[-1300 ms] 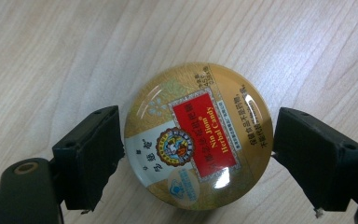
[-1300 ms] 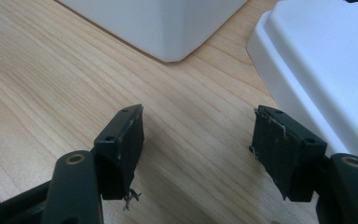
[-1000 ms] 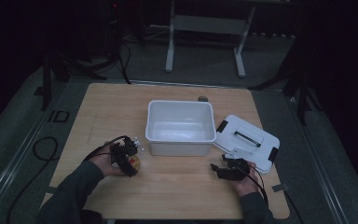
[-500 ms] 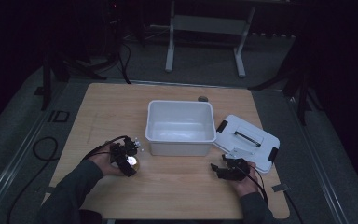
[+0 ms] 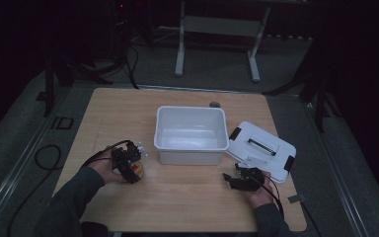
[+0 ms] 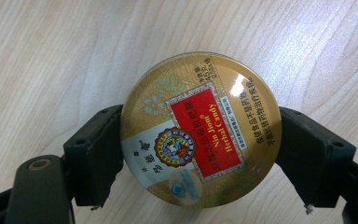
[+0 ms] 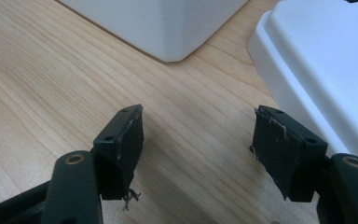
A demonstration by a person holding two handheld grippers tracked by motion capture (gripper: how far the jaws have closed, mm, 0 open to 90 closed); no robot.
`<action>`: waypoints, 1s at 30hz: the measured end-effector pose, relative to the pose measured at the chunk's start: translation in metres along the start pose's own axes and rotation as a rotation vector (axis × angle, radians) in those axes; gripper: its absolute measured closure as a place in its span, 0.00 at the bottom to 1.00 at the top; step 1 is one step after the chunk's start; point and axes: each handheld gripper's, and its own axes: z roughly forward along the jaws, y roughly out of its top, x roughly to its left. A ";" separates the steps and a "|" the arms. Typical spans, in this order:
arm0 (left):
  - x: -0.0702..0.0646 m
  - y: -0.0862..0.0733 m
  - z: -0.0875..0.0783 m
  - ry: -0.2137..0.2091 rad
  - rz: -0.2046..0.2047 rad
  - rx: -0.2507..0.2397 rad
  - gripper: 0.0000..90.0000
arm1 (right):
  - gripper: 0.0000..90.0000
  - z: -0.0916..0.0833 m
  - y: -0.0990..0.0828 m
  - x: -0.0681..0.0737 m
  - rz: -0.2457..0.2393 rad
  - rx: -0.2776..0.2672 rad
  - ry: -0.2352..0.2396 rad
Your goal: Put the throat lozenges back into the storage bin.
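A round gold candy tin (image 6: 200, 128) with a red label sits between the two jaws of my left gripper (image 6: 200, 154), which is shut on its sides just above the wooden table. From above, that gripper (image 5: 131, 165) and the tin (image 5: 137, 169) are left of the white bin (image 5: 191, 132). My right gripper (image 7: 198, 149) stands open over bare wood, nothing between its jaws. It sits (image 5: 237, 180) in front of the white lid (image 5: 261, 148), near the bin's front right corner (image 7: 168, 28).
The white bin is empty and stands mid-table. Its lid (image 7: 326, 65) lies flat to its right, with black latches. A small dark object (image 5: 214, 104) lies at the table's far edge. Cables trail off the left side.
The left gripper has shifted slightly with the tin between its jaws. The right gripper has stayed in place.
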 end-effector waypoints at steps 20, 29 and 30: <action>0.009 -0.007 -0.023 0.020 -0.027 -0.043 0.23 | 0.37 0.000 0.000 0.000 0.000 0.000 0.000; 0.013 -0.009 -0.033 0.032 -0.036 -0.056 0.23 | 0.37 0.000 0.000 0.000 0.000 0.000 0.001; 0.013 -0.009 -0.034 0.026 -0.036 -0.055 0.23 | 0.37 0.000 0.000 0.000 0.000 0.000 0.001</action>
